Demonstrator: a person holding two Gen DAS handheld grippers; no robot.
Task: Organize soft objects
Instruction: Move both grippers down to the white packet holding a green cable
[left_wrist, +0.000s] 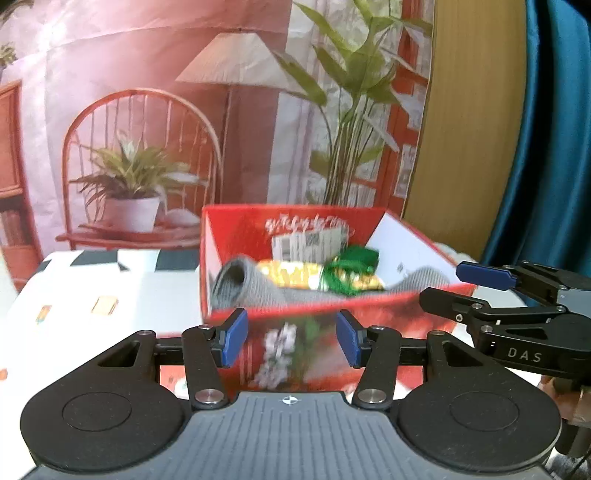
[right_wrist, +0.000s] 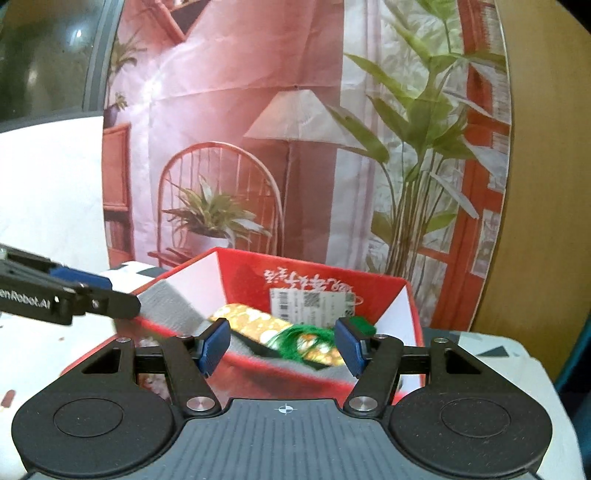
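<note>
Box (left_wrist: 417, 254) sits straight ahead of both grippers, red cardboard with white inner walls, and all the soft stuff looks to be inside it already. A grey knitted cloth (left_wrist: 255, 288) lines the bottom, rolled up at the end nearer the left gripper (left_wrist: 291, 336), and a gold pouch (right_wrist: 255, 321) with a green tassel (right_wrist: 299, 338) lies on top of it, just past the fingertips of the right gripper (right_wrist: 282, 341).

Both grippers are about half open and empty, blue pads with nothing between them. From the left one's camera the right one pokes in from the side, level with the box's near rim, so they are crowding the same edge.

Best guess is the person is either tidying what is in the box or about to grab the box itself. If it is the pouch, coming in from above with the right gripper and pinching the body, not the tassel, seems smartest, since the tassel threads would slide and snag. The left one could steady the box by its near wall so it does not skate across the white patterned tablecloth (left_wrist: 110, 291).

Views are a bit blurry, so whether the cloth hangs over the rim is hard to call
</note>
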